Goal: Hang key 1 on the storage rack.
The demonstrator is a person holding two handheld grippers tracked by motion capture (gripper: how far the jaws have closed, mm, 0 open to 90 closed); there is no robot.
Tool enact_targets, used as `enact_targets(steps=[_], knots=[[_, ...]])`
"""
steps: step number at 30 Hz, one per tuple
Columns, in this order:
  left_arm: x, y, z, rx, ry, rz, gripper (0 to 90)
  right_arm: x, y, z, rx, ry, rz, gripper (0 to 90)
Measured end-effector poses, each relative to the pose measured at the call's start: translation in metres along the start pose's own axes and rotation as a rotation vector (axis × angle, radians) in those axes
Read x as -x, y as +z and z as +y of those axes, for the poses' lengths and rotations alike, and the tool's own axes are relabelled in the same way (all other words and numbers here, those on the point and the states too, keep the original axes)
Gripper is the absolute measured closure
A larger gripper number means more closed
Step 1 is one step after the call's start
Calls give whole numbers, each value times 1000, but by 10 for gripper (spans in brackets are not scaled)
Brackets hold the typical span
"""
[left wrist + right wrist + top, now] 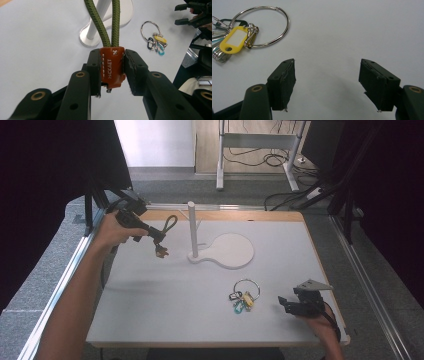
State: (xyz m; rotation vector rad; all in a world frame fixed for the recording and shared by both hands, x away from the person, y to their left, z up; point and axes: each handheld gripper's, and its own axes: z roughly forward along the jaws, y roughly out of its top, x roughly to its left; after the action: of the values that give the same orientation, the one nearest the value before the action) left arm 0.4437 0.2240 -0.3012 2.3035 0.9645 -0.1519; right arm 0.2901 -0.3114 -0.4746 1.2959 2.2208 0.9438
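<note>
The cord loop [106, 22] with its leather tab [112, 67] is being held above the counter [150, 290], near the white post stand [192, 227]. The tab is being gripped by the left claw [111, 71], clenched on its two flat faces. The cord is judged light and limp; the stiffer tab is the better hold. The right claw [327, 80] is being kept released beside the key ring [262, 26].
</note>
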Motion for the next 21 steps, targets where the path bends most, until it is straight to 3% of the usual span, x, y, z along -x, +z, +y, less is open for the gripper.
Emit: enact_targets(steps=[21], knots=[[-11, 2, 22, 24, -2, -32, 678, 1, 0, 0, -2, -4, 1, 300]])
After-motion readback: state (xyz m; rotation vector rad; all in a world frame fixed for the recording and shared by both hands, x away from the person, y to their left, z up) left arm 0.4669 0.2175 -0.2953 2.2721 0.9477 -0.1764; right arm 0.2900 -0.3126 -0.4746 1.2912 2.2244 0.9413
